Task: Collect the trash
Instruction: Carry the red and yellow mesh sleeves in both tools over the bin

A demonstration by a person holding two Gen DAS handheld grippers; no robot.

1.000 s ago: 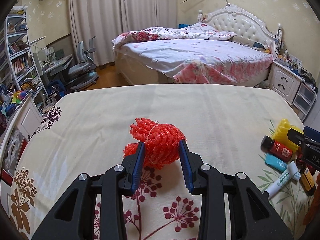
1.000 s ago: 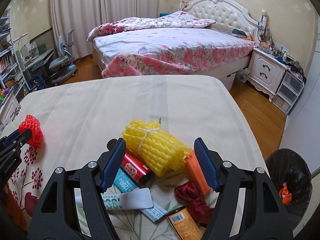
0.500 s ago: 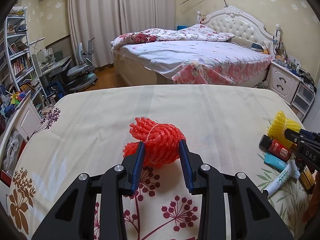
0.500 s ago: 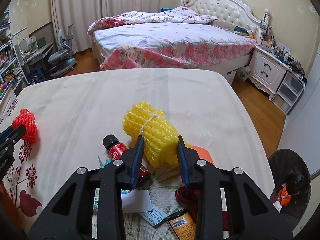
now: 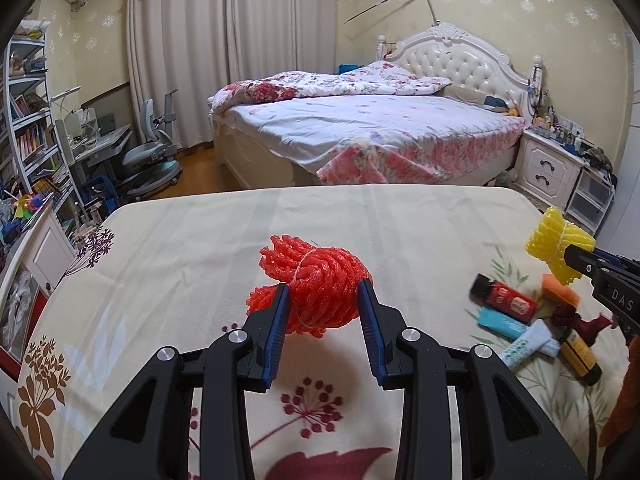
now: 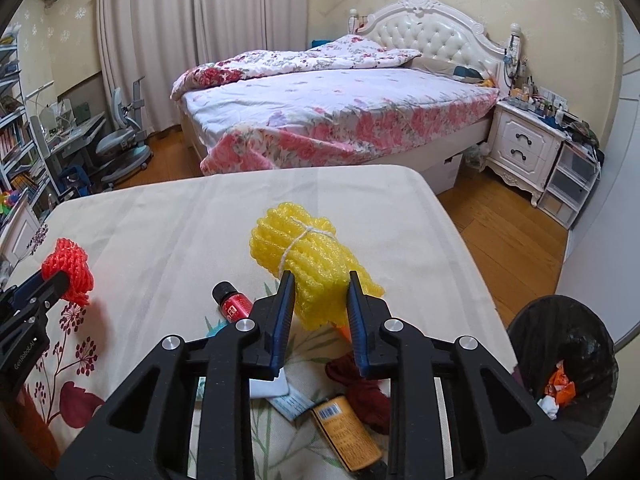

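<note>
So my left gripper [image 5: 322, 298] has its fingers [image 5: 276, 320] pinched on the red foam net [image 5: 316, 286], a bundle tied round with thin string. It looks like it's sitting just over the cream floral table [image 5: 400, 232], can't tell if it's touching the cloth.

My right gripper [image 6: 320, 300] is clamped on the yellow foam net [image 6: 308, 264], also string-tied, and in the left view it's clearly up off the table at about 3 o'clock.

Under and around the yellow one there's a little heap: a red bottle with black cap [image 6: 232, 304], an orange piece [image 5: 560, 290], a teal packet [image 5: 502, 322], a white tube [image 5: 530, 342], some dark red fabric [image 6: 360, 392] and an amber bottle with a barcode [image 6: 344, 432].

The black trash bin [image 6: 560, 364] is on the floor at roughly 4 o'clock in the right view, off the table's right edge, with a few scraps already inside.
</note>
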